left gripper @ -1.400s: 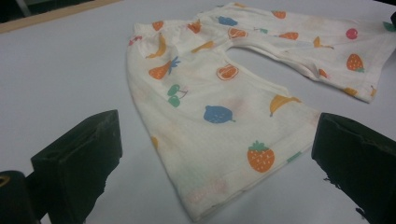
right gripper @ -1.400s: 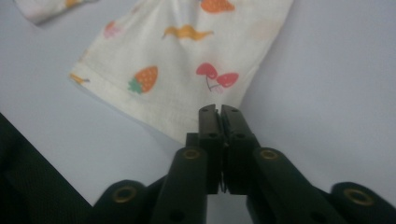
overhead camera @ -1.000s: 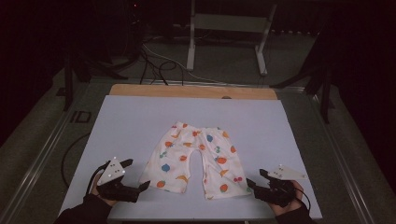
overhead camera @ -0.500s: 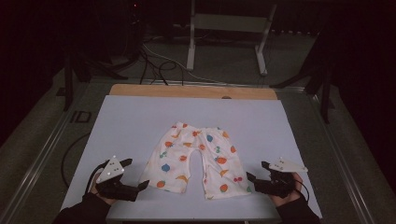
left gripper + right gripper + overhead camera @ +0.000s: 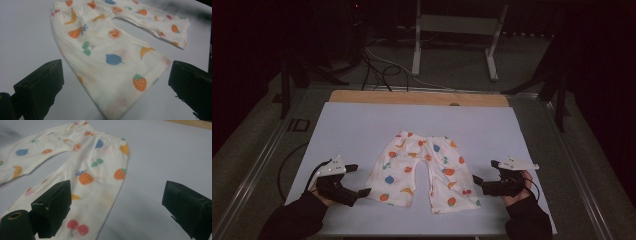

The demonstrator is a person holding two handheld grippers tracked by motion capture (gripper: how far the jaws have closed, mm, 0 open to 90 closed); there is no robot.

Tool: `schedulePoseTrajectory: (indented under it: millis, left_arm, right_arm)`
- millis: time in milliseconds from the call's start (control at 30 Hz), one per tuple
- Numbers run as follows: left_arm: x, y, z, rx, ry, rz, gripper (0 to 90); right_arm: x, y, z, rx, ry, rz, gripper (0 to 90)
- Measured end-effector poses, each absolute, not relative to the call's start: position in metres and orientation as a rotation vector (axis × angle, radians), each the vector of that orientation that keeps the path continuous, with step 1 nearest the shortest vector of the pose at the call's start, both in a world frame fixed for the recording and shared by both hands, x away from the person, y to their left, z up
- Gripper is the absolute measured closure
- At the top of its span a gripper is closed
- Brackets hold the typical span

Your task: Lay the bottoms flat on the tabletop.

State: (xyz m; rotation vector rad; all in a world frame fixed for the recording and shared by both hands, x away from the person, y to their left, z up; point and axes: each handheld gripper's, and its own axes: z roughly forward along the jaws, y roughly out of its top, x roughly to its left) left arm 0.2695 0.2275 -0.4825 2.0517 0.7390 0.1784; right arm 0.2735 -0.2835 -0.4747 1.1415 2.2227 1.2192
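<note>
Flanking the shorts (image 5: 422,170), both spread tools, left (image 5: 360,179) and right (image 5: 484,181), have edged inward.

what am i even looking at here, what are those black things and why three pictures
This is no robot: a person sits at a table and holds a hand-operated gripper in each hand. The high view looks down from above: the left gripper and the right gripper flank a small pair of fruit-print trousers lying flat on a pale sheet.

The other two pictures come from cameras riding on the grippers. The black blocks at the bottom are each gripper's own two jaws, spread wide apart. Each view looks at a trouser leg. Nothing is held; both grippers are open, near the hems.
</note>
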Motion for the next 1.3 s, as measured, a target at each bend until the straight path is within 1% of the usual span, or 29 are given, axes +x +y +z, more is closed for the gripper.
schedulePoseTrajectory:
  millis: [500, 700, 733, 767, 800, 833, 900, 1000, 1133, 1167, 1200, 1233, 1300]
  left_arm:
    - [0.307, 0.211, -0.467, 2.064, 0.753, 0.186, 1.0]
    - [0.319, 0.203, -0.466, 2.056, 0.780, 0.189, 0.9]
    - [0.327, 0.200, -0.468, 2.056, 0.798, 0.191, 0.9]
    - [0.330, 0.198, -0.468, 2.056, 0.801, 0.195, 0.9]
    - [0.334, 0.196, -0.469, 2.055, 0.811, 0.198, 0.9]
    - [0.337, 0.195, -0.469, 2.054, 0.821, 0.200, 0.9]
    - [0.342, 0.192, -0.469, 2.052, 0.828, 0.201, 0.9]
    - [0.360, 0.183, -0.470, 2.071, 0.845, 0.220, 1.0]
    - [0.373, 0.174, -0.472, 2.076, 0.867, 0.226, 1.0]
    - [0.376, 0.172, -0.473, 2.076, 0.870, 0.222, 1.4]
    - [0.379, 0.170, -0.474, 2.077, 0.868, 0.220, 1.5]
    - [0.383, 0.167, -0.475, 2.079, 0.870, 0.222, 1.5]
    - [0.390, 0.162, -0.478, 2.086, 0.886, 0.212, 1.6]
  right_arm:
    - [0.314, -0.255, -0.473, 1.093, 2.259, 1.224, 9.0]
    - [0.326, -0.246, -0.473, 1.084, 2.260, 1.228, 9.0]
    - [0.329, -0.244, -0.473, 1.086, 2.269, 1.228, 9.0]
    - [0.337, -0.239, -0.474, 1.111, 2.283, 1.221, 9.7]
    - [0.337, -0.239, -0.474, 1.111, 2.283, 1.221, 9.7]
    - [0.342, -0.238, -0.475, 1.118, 2.280, 1.229, 12.2]
    - [0.342, -0.238, -0.475, 1.118, 2.280, 1.229, 12.2]
    - [0.357, -0.230, -0.477, 1.163, 2.271, 1.202, 15.2]
    - [0.368, -0.227, -0.479, 1.189, 2.257, 1.190, 15.0]
    - [0.372, -0.224, -0.480, 1.201, 2.268, 1.173, 18.4]
    - [0.376, -0.221, -0.480, 1.194, 2.262, 1.170, 27.8]
    - [0.376, -0.221, -0.480, 1.194, 2.262, 1.170, 27.8]
    - [0.382, -0.219, -0.481, 1.209, 2.268, 1.128, 32.0]
